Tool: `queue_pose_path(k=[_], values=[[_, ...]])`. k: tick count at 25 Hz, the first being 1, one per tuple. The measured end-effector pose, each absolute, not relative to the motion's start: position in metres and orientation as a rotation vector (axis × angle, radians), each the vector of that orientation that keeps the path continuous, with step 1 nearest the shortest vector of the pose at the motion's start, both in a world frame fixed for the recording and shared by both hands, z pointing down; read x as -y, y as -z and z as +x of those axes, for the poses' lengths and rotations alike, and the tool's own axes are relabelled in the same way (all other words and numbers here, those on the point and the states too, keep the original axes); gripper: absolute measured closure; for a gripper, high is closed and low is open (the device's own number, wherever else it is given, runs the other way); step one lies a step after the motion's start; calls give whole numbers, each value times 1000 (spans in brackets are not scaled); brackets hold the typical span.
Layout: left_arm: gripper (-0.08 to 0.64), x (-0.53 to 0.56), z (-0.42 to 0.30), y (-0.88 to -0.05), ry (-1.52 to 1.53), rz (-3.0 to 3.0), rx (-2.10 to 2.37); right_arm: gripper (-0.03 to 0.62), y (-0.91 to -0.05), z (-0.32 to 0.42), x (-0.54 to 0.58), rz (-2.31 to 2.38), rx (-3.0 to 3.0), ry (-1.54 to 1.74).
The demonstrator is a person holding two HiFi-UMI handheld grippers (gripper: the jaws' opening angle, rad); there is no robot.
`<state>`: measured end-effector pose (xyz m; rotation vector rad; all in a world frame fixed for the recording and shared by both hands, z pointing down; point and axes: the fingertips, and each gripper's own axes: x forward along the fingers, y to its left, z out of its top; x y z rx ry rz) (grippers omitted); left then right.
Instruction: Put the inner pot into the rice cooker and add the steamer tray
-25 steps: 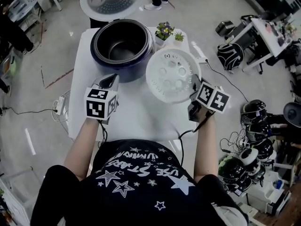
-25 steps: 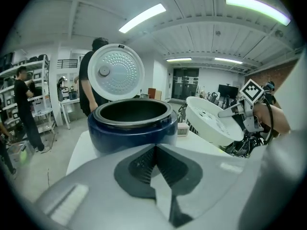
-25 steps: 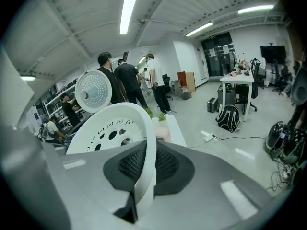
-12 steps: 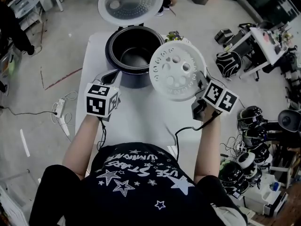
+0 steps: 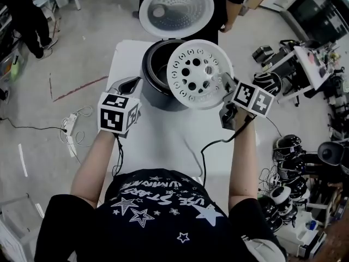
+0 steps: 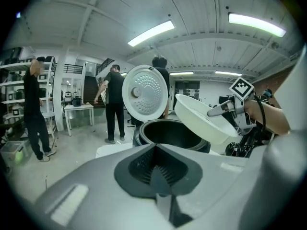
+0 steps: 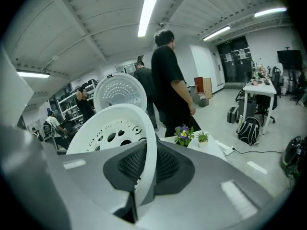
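Keep the left tongs (image 5: 131,83), shut and empty above the table's (image 5: 163,132) left edge, clear of the cooker (image 5: 154,89). Level the tilted tray (image 5: 193,72), clamped by its rim in the right tongs (image 5: 224,84), over the open mouth, then lower evenly. In the cooker, at the table's far edge: seemingly the pot (image 6: 168,135), nothing else. In the tray: nothing.

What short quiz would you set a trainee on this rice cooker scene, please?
1. True or false: the right gripper is shut on the rim of the steamer tray.
2. The lid of the rice cooker is: A open, B closed, C missing.
3. Which gripper holds nothing?
Key: 1 true; 2 A; 3 the left gripper, jaws together.
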<state>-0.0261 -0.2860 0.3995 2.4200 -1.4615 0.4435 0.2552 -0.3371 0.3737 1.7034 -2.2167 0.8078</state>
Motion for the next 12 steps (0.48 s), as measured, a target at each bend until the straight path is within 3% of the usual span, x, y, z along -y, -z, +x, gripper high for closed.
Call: queue_pose_path(k=[12], values=[[557,309,-66,-405,-433,2387,1477,541,-387,202,403,1529,2178,-832]])
